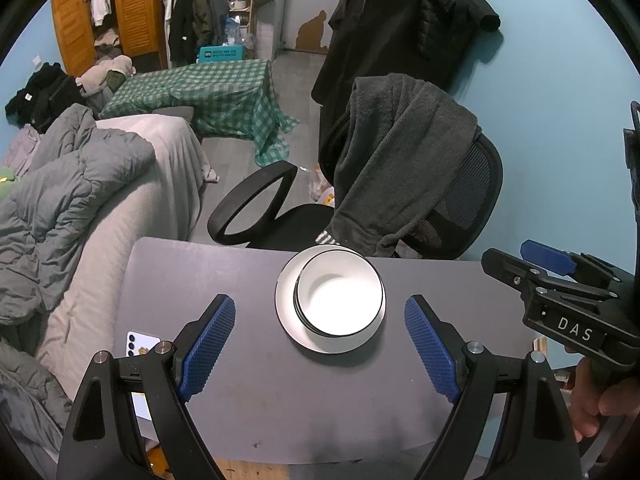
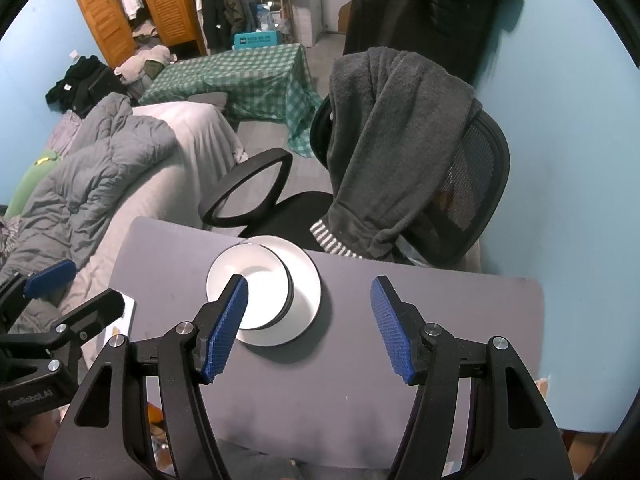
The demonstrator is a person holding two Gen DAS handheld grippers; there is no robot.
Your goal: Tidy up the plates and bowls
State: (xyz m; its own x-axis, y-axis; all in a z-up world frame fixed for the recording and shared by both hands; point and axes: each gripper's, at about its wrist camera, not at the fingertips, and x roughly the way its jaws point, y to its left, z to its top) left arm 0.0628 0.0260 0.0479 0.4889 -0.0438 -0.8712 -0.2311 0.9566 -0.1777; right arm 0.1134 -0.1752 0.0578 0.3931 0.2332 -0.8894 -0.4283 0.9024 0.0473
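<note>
The bowls [image 1: 339, 295] are nested on a white plate [image 1: 289, 322] near the far edge of the grey table [image 1: 248, 380], so the sorting appears finished. Both the left gripper [image 1: 320, 344] and right gripper [image 2: 308, 326] are held spread, empty, clear of the black-rimmed white stack.
</note>
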